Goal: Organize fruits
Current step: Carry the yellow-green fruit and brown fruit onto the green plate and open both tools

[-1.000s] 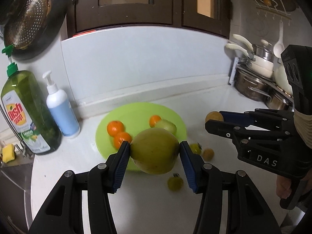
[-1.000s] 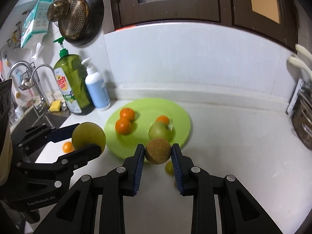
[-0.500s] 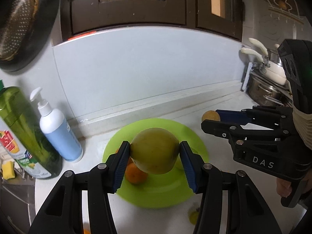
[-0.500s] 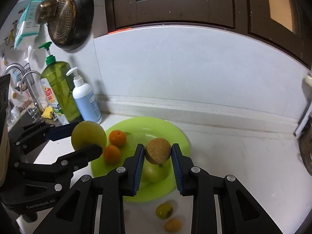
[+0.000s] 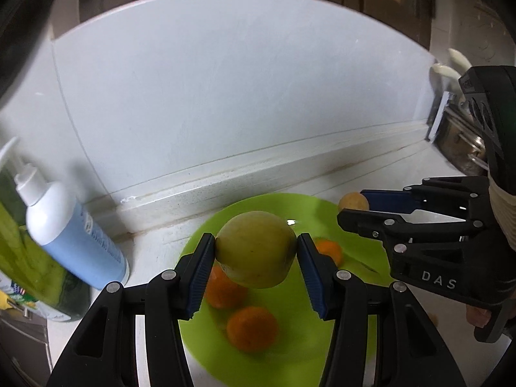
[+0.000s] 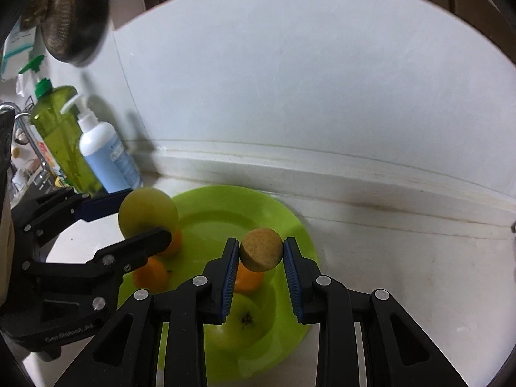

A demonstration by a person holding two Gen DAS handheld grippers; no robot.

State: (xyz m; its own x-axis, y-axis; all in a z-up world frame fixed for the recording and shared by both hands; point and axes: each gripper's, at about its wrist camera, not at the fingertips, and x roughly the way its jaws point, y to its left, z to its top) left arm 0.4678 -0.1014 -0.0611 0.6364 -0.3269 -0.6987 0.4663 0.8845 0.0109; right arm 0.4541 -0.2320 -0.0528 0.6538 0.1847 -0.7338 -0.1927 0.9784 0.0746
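Observation:
My left gripper (image 5: 256, 259) is shut on a large yellow-green fruit (image 5: 256, 248) and holds it above the left part of the lime green plate (image 5: 303, 351). My right gripper (image 6: 261, 259) is shut on a small round brown fruit (image 6: 261, 249) and holds it above the plate (image 6: 225, 203). On the plate lie three oranges (image 5: 251, 329) and a green apple (image 6: 238, 322). The right gripper with its brown fruit (image 5: 353, 202) shows at the right of the left wrist view. The left gripper with its fruit (image 6: 147, 213) shows at the left of the right wrist view.
A white and blue pump bottle (image 5: 69, 235) and a green dish soap bottle (image 6: 61, 138) stand left of the plate by the white wall (image 5: 225, 96). A strainer (image 6: 61, 16) hangs at upper left. Pots (image 5: 464, 148) stand at the far right.
Both grippers have moved forward toward the wall with their fruits and now hang over the plate. The small fruits on the counter have dropped out of view.

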